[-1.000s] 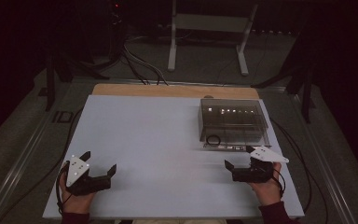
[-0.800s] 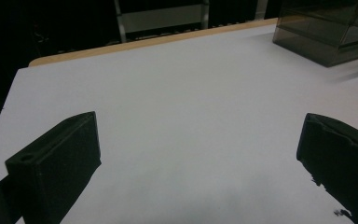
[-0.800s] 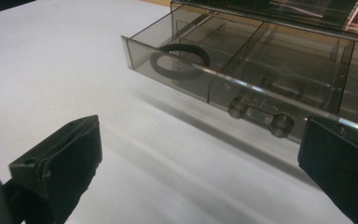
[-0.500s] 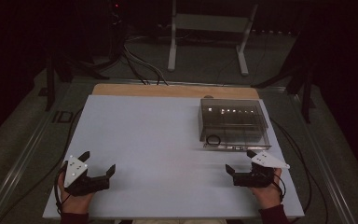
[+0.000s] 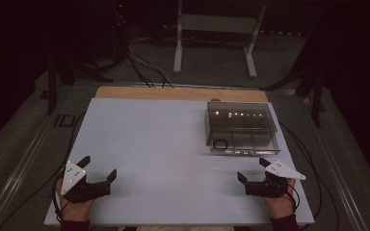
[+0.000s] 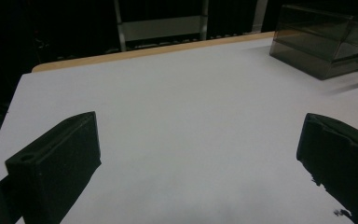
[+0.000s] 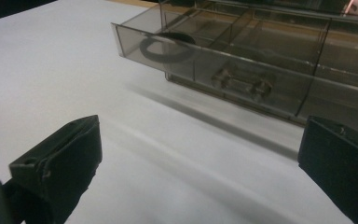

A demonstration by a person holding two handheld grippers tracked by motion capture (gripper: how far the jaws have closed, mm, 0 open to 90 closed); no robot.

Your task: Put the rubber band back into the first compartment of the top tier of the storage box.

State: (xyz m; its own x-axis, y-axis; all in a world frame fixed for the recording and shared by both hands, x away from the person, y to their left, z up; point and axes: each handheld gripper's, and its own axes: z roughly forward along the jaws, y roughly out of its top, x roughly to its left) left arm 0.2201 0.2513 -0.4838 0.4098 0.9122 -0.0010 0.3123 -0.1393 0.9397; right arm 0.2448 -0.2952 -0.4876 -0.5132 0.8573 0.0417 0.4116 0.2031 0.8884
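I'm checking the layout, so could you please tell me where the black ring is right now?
The black ring lies inside the clear box, in its front-left compartment, on the table's right side just ahead of the right gripper.

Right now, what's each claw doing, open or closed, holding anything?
Left claw: open, holding nothing, low over the table.
Right claw: open, empty, near the clear box.

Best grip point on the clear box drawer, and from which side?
Probably the small handle centred on the front wall of the drawer, which sticks out slightly from the smoky clear box toward the person. Come in from the near side, low over the table, with the right gripper; its jaws stand open and it sits closest.
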